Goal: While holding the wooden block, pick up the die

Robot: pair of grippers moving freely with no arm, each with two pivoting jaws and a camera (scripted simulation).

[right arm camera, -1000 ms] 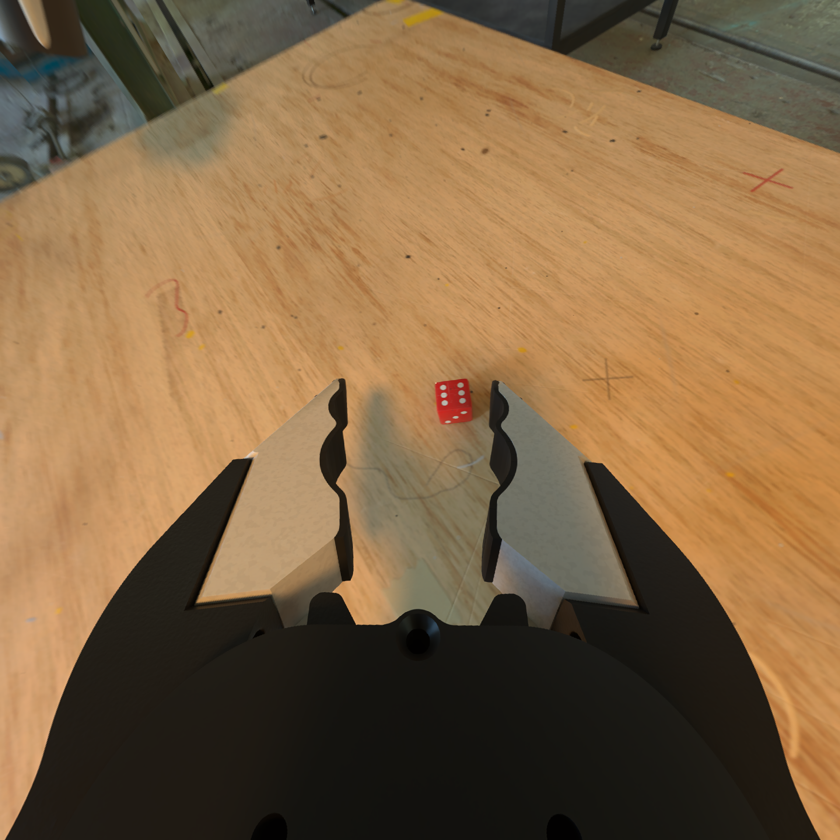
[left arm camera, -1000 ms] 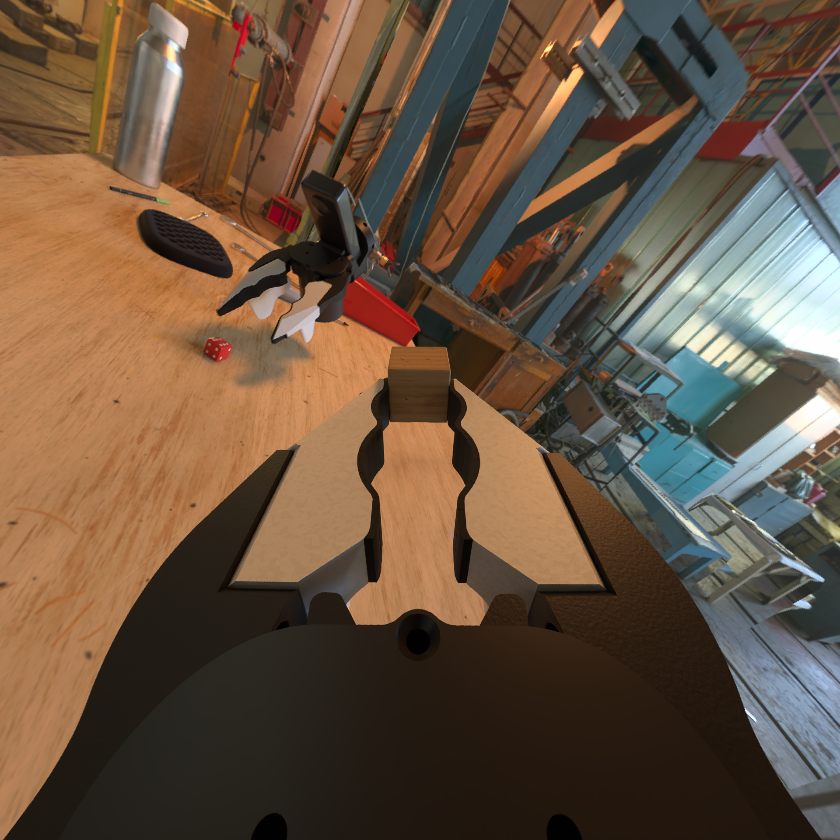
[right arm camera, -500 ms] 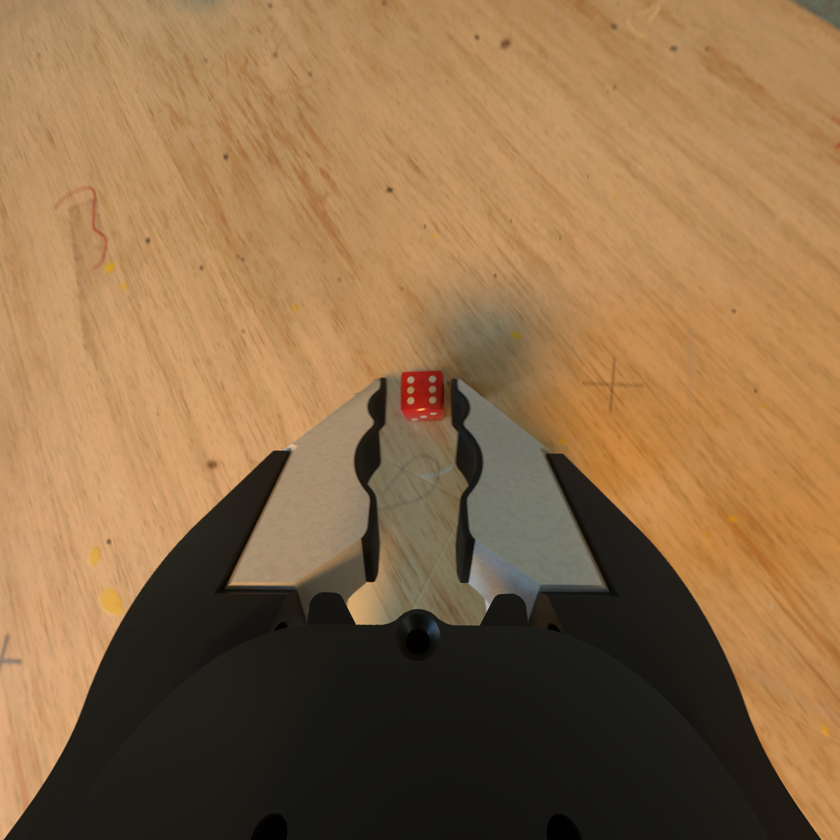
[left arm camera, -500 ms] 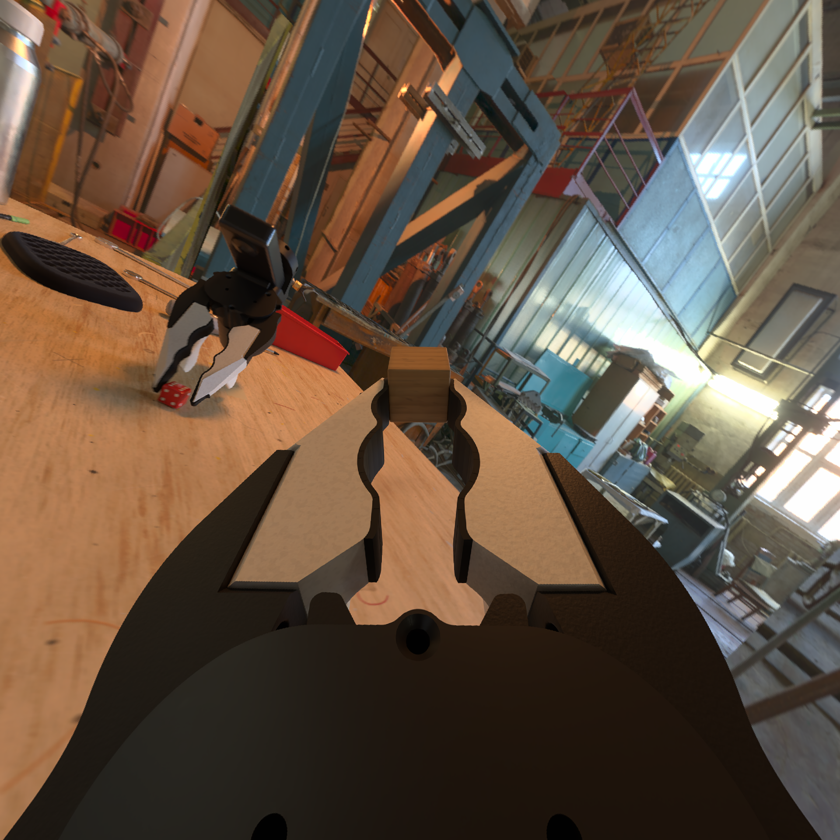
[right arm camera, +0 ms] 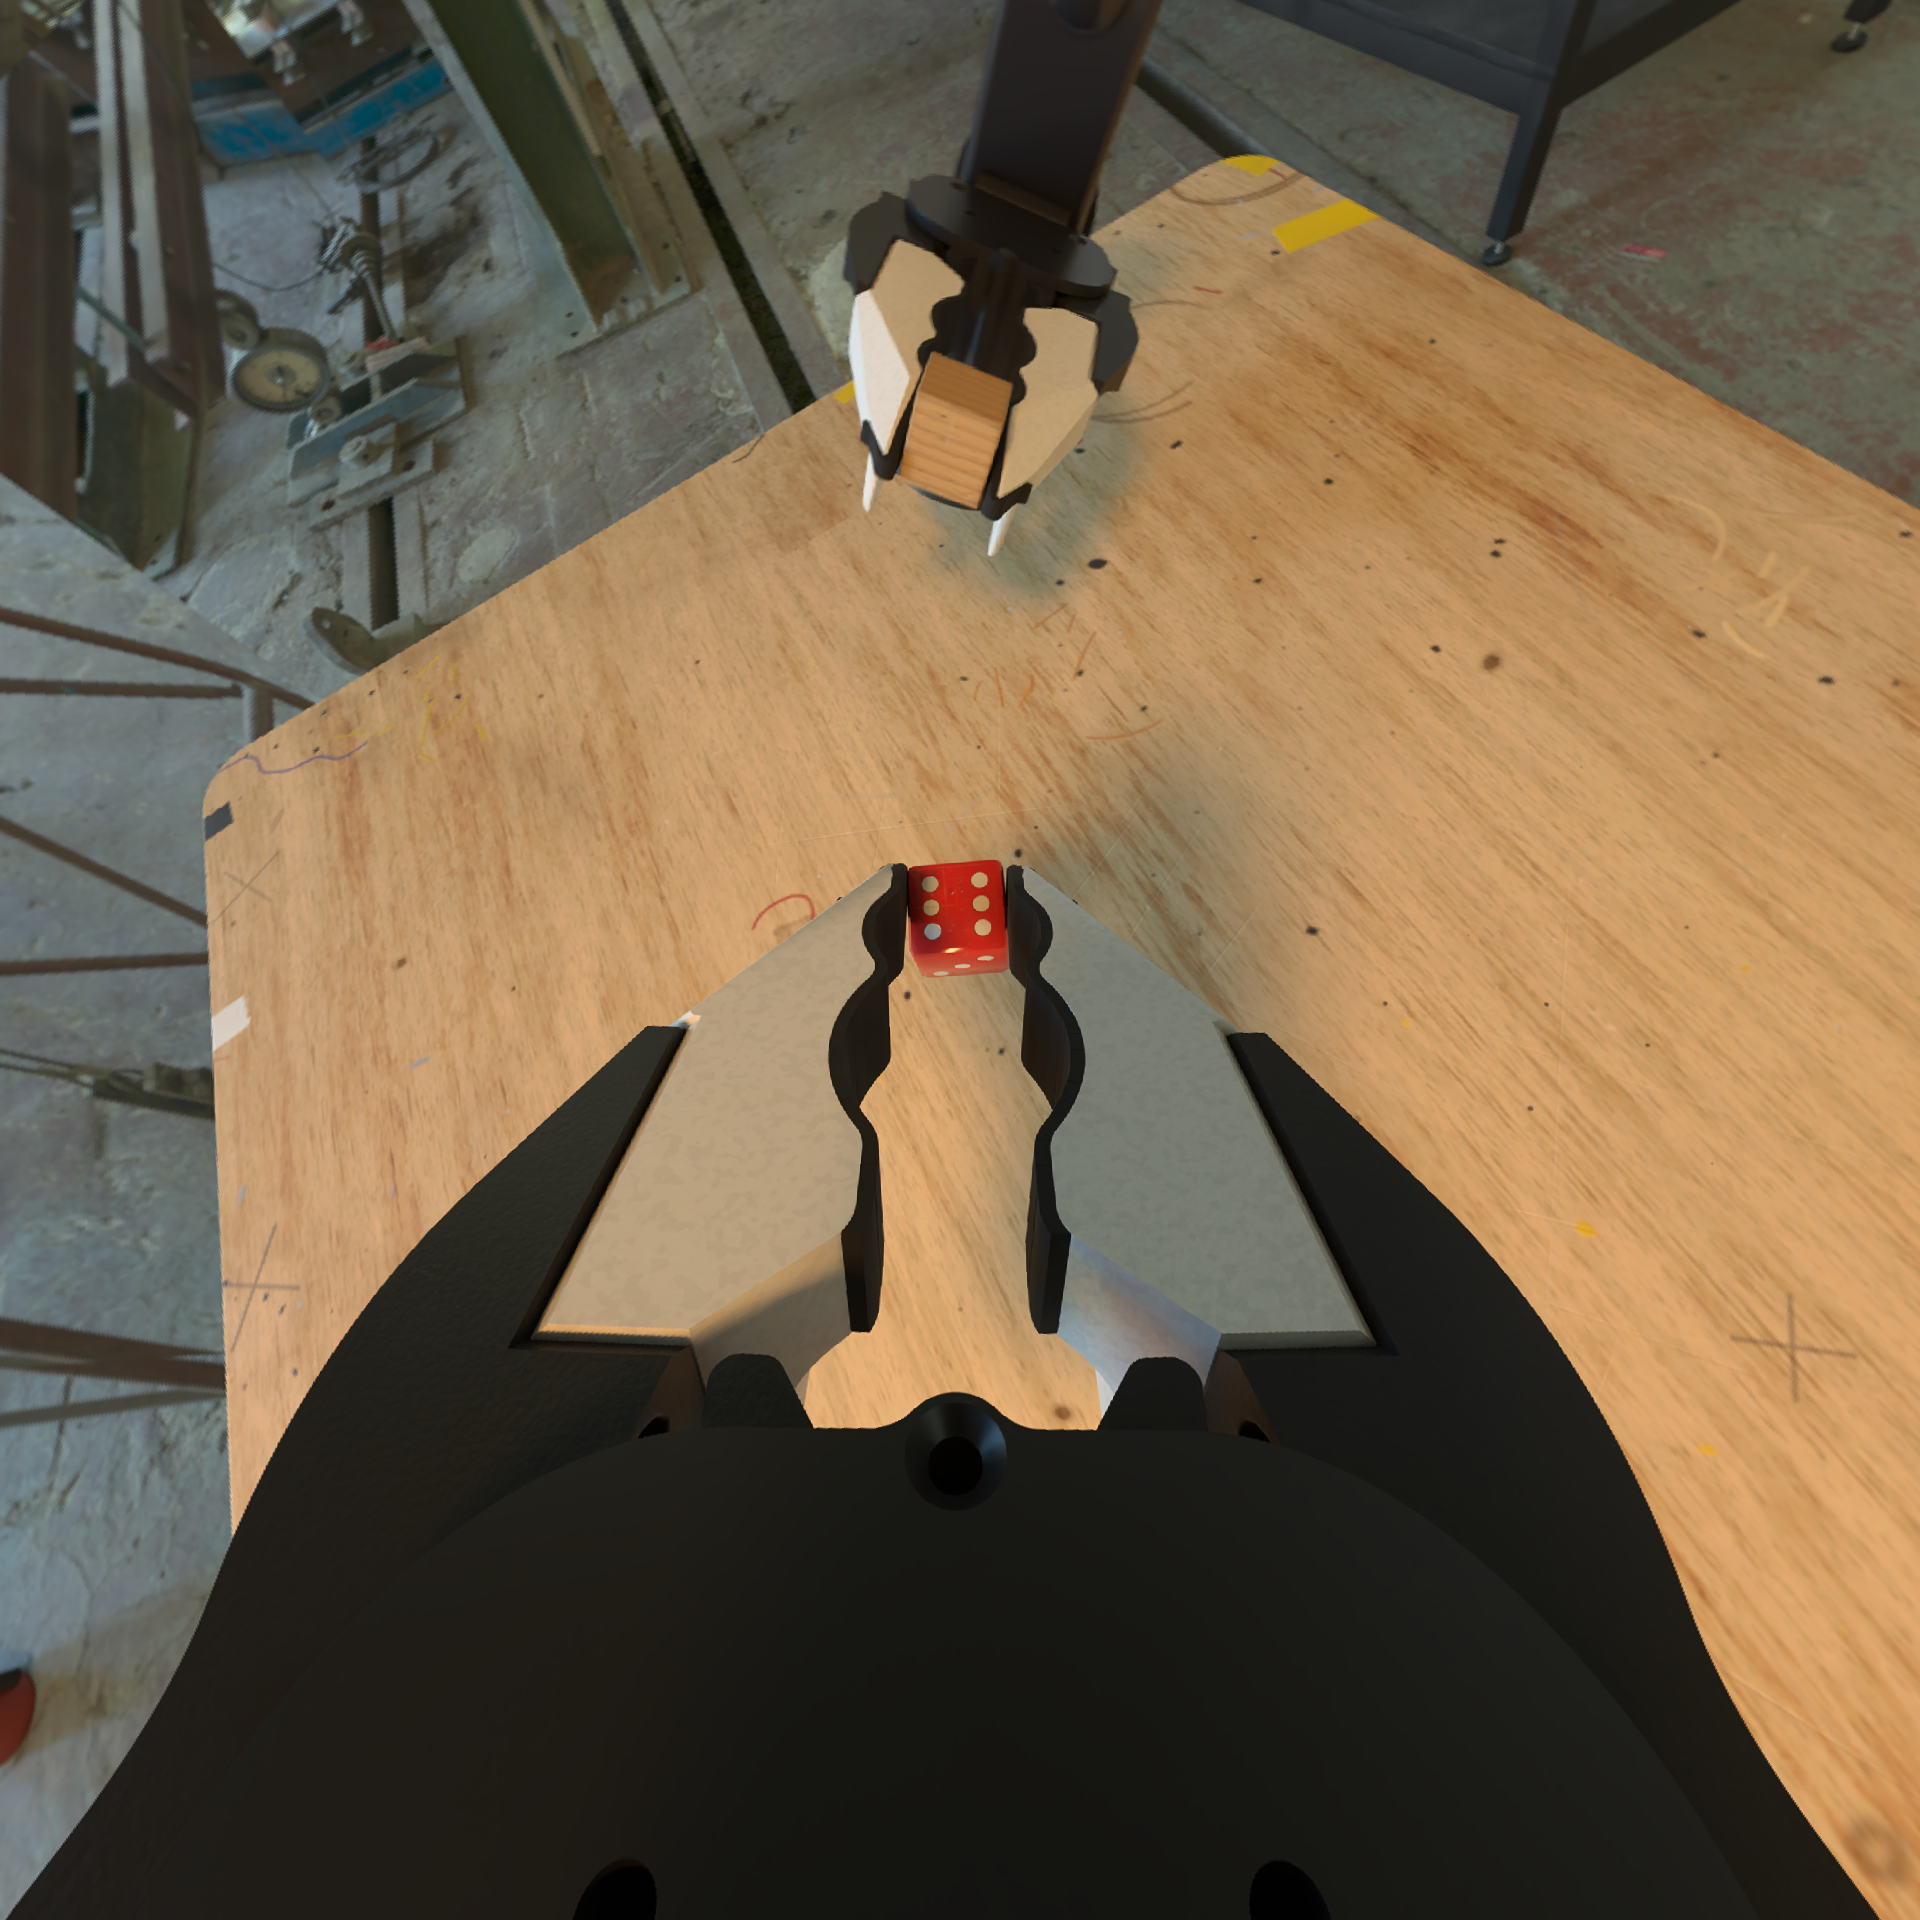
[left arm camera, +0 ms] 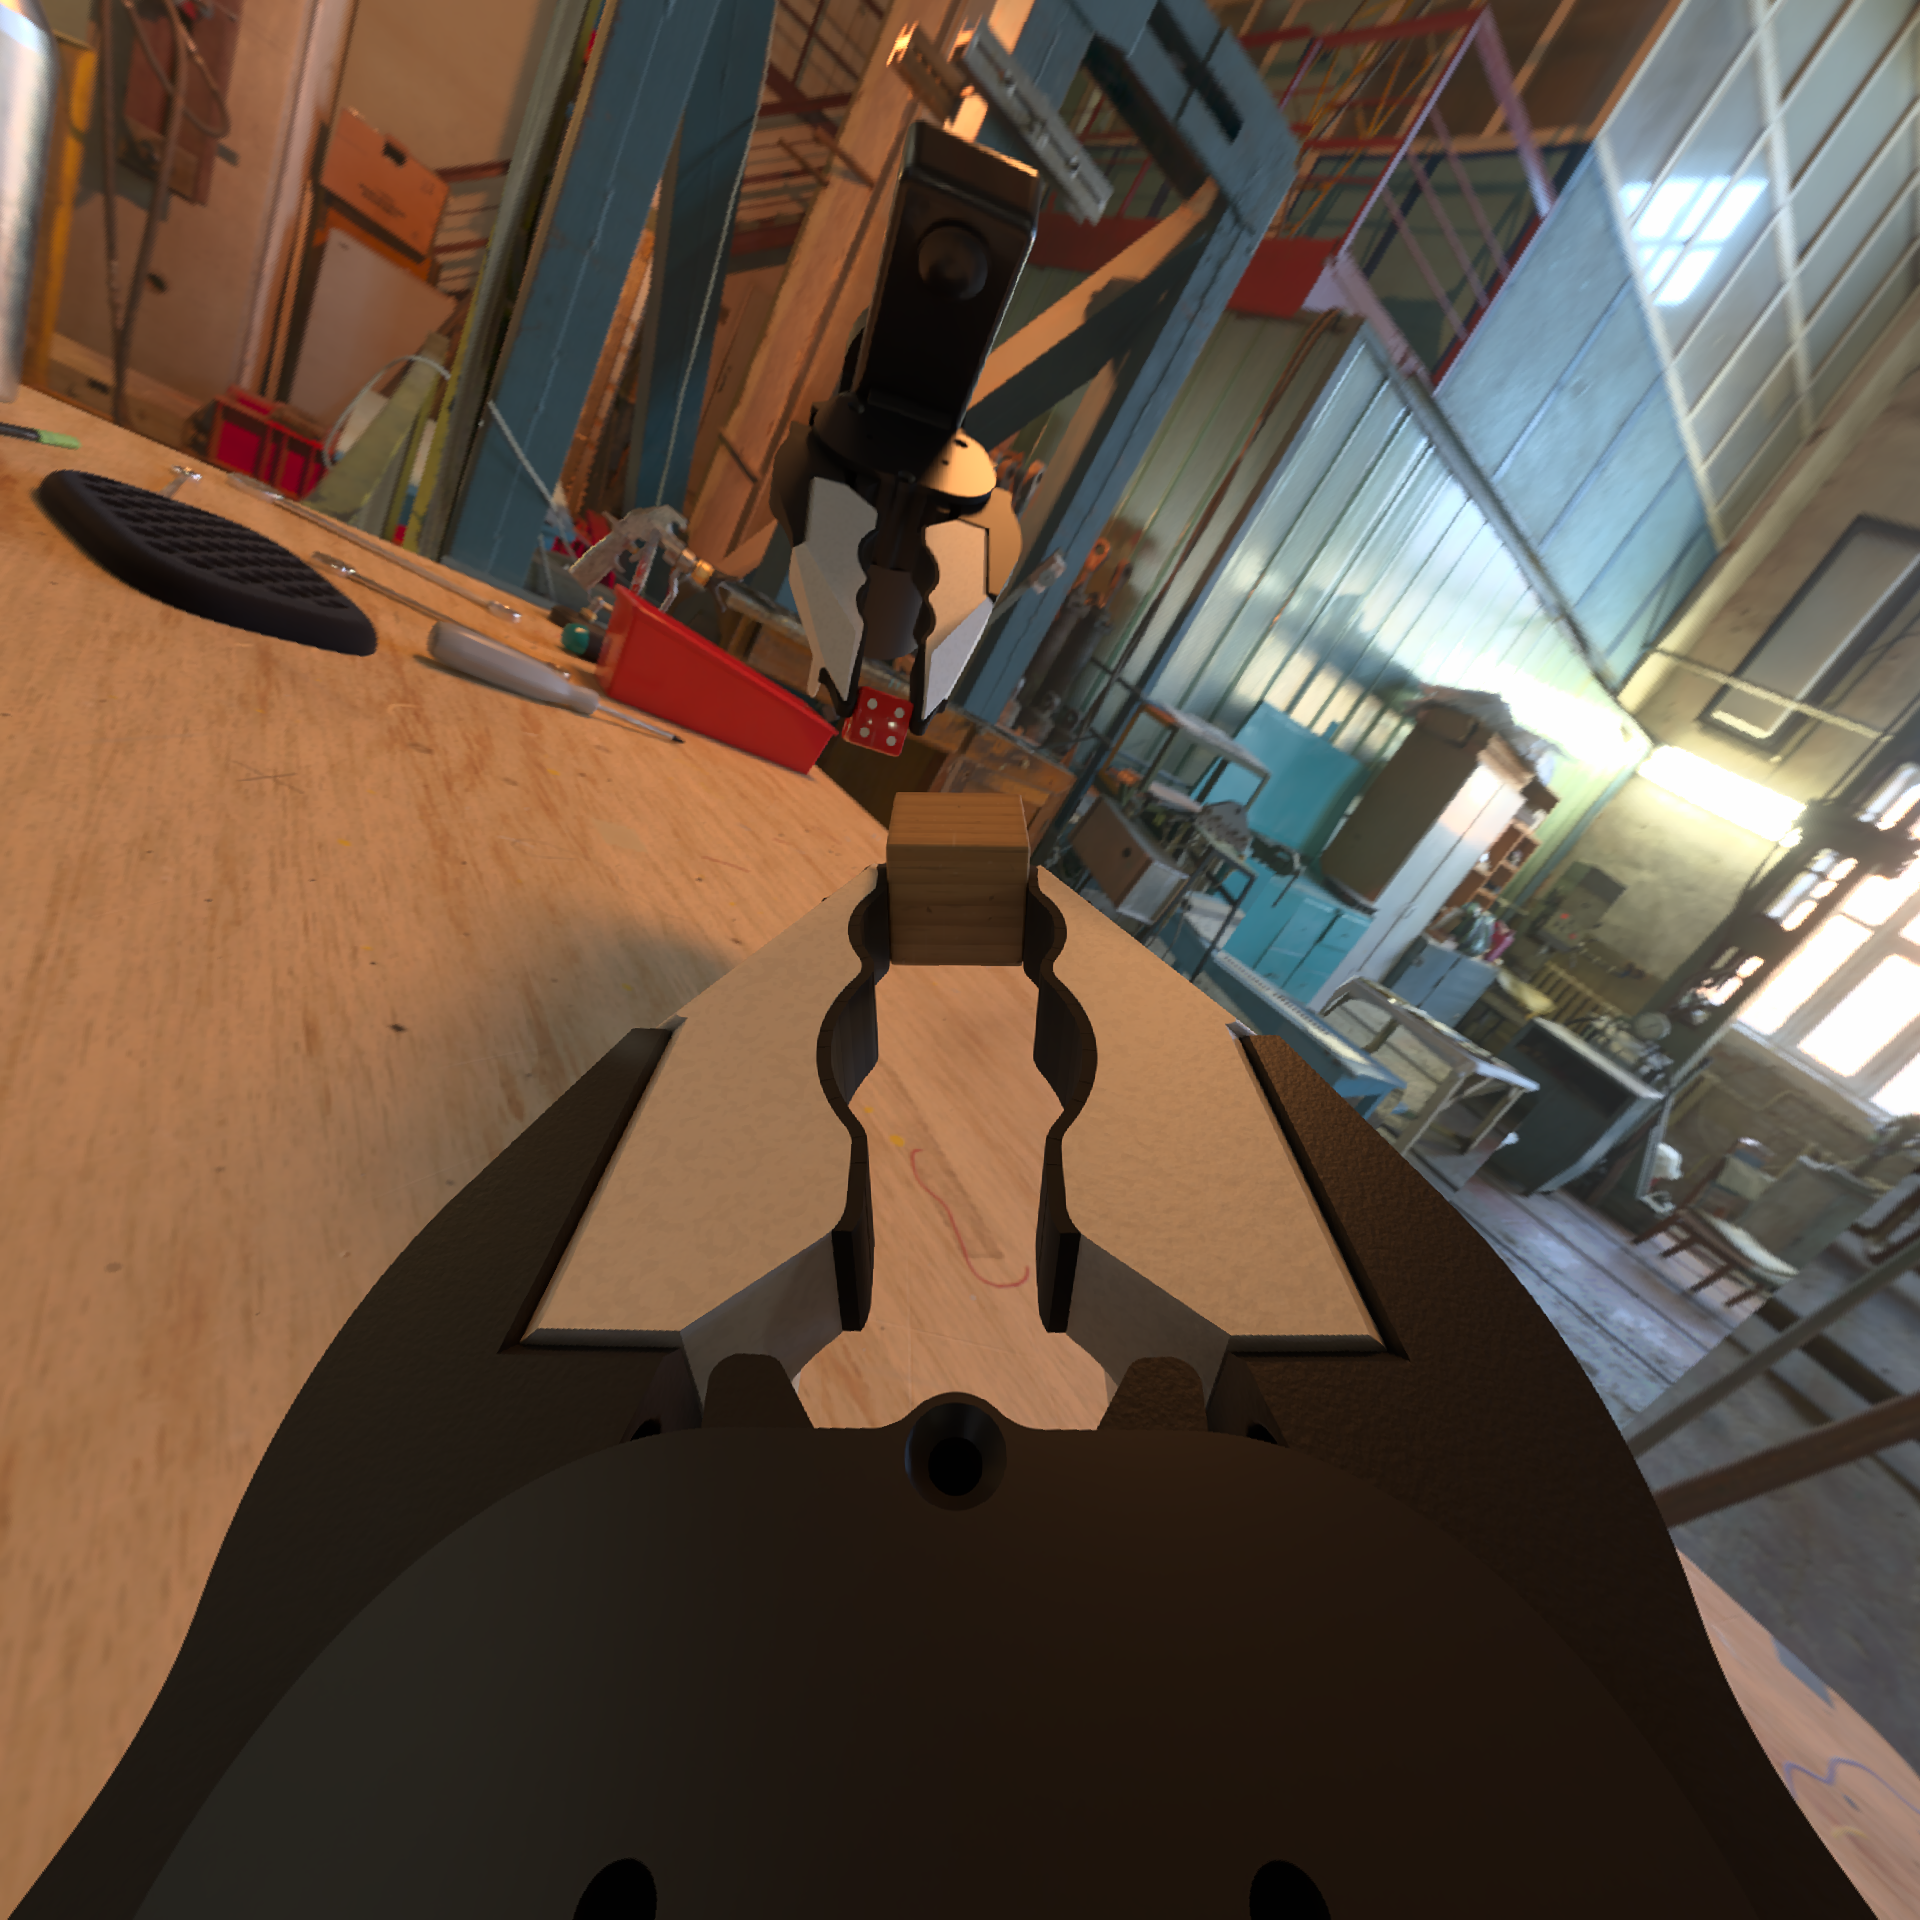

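My left gripper [left arm camera: 957, 896] is shut on the wooden block [left arm camera: 957, 894], a small light-brown cube held at its fingertips above the plywood table [left arm camera: 260, 935]. My right gripper [right arm camera: 957, 914] is shut on the red die [right arm camera: 957, 918] with white pips and holds it in the air above the table [right arm camera: 1455, 831]. In the left wrist view the right gripper [left arm camera: 878, 712] hangs ahead, fingers down, with the die [left arm camera: 878, 720] at its tips. In the right wrist view the left gripper [right arm camera: 951, 478] faces me with the block [right arm camera: 954, 433].
In the left wrist view a black perforated pad [left arm camera: 203, 561], a screwdriver [left arm camera: 520, 681], a red bin [left arm camera: 707, 686], a green pen [left arm camera: 42, 436] and a metal bottle [left arm camera: 16, 187] lie along the far left. The table edge [right arm camera: 218, 1039] is at left in the right wrist view.
My right gripper closed on the die and lifted it off the table. It now hangs upright in front of the left gripper. The left gripper kept hold of the block and turned towards it.
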